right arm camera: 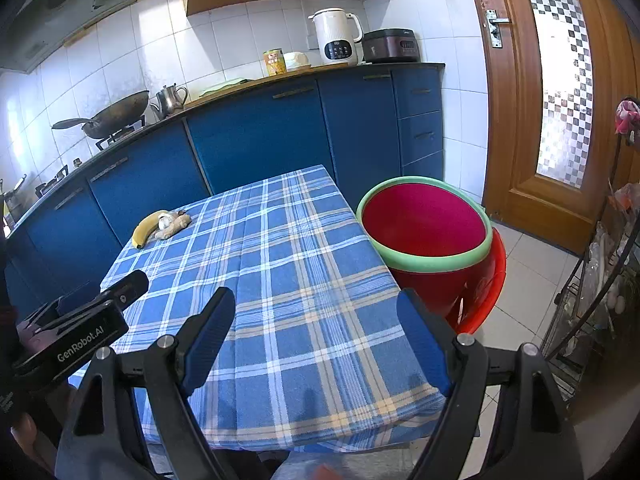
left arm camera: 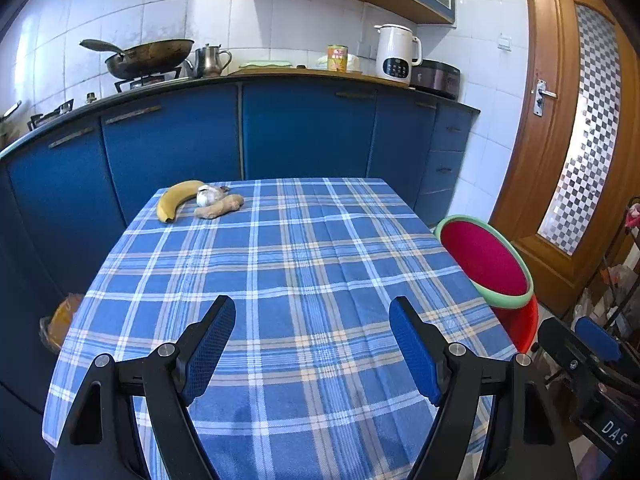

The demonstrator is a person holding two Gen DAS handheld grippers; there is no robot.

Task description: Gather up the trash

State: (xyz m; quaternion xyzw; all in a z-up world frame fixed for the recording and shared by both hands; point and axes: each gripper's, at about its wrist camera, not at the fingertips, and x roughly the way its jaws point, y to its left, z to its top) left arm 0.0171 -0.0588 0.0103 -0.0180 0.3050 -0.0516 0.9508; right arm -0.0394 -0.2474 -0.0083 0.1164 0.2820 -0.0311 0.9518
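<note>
Table point(left arm camera: 304, 280) fills most of both views, spread with a blue plaid cloth and bare except at its far left corner. Just off its right edge stands the bin point(right arm camera: 424, 224), a red tub with a green rim on a red stool; what shows of its inside looks empty, though the bottom is hidden in both views, so I cannot tell whether anything lies there. At the far corner sit three items bunched together: a banana point(left arm camera: 174, 200), a piece of ginger point(left arm camera: 220, 206) and a garlic bulb point(left arm camera: 207, 195), the garlic touching the other two. These seem to be the trash meant, and they lie on the cloth well apart from the bin, so by the pictures all three are left to move and none visibly rests in the tub. The left gripper point(left arm camera: 312, 344) hovers over the near half of the table, jaws spread wide and holding nothing. The right gripper point(right arm camera: 316, 340) hangs at the near edge, likewise spread and empty, with the bin ahead to its right.
</note>
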